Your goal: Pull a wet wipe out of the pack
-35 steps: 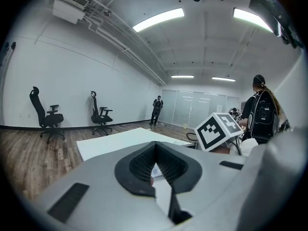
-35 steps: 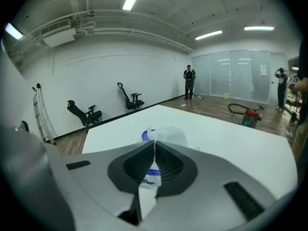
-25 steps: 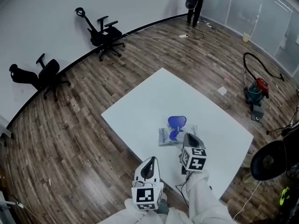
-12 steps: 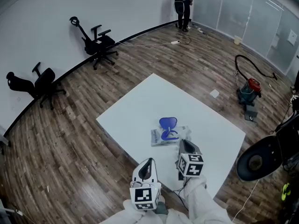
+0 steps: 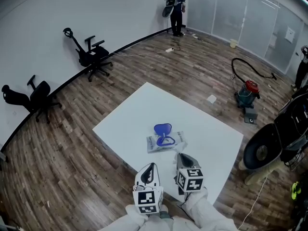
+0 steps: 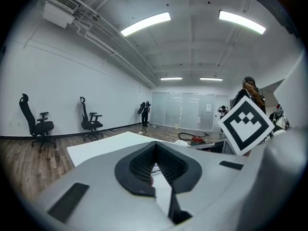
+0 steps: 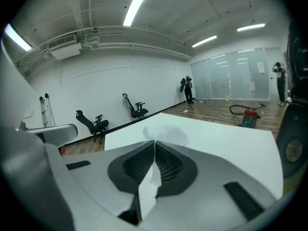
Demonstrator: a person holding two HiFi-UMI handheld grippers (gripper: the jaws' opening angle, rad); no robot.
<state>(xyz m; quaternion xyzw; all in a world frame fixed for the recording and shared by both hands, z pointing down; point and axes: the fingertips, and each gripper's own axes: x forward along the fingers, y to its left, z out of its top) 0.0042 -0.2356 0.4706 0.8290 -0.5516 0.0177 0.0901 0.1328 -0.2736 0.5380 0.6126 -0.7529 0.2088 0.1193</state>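
The wet wipe pack [image 5: 168,143] lies flat near the middle of the white table [image 5: 144,105], its blue lid [image 5: 162,129] flipped open toward the far side. My right gripper [image 5: 182,156] hovers just short of the pack's near right corner. In the right gripper view the right gripper [image 7: 154,142] is shut on a white wet wipe [image 7: 166,130], which sticks out crumpled past the tips and hangs between the jaws. My left gripper [image 5: 149,166] sits at the table's near edge, left of the right one. Seen in its own view, the left gripper [image 6: 154,146] is shut and holds nothing.
Two black office chairs [image 5: 91,54] [image 5: 29,97] stand by the far left wall. A red vacuum cleaner [image 5: 245,93] with its hose sits on the wood floor at right. A black round chair [image 5: 262,150] is close to the table's right corner. A person [image 5: 175,6] stands far back.
My right gripper has drawn back from the pack toward me with the wipe in it. The head view has shifted, so the table sits further left and lower.
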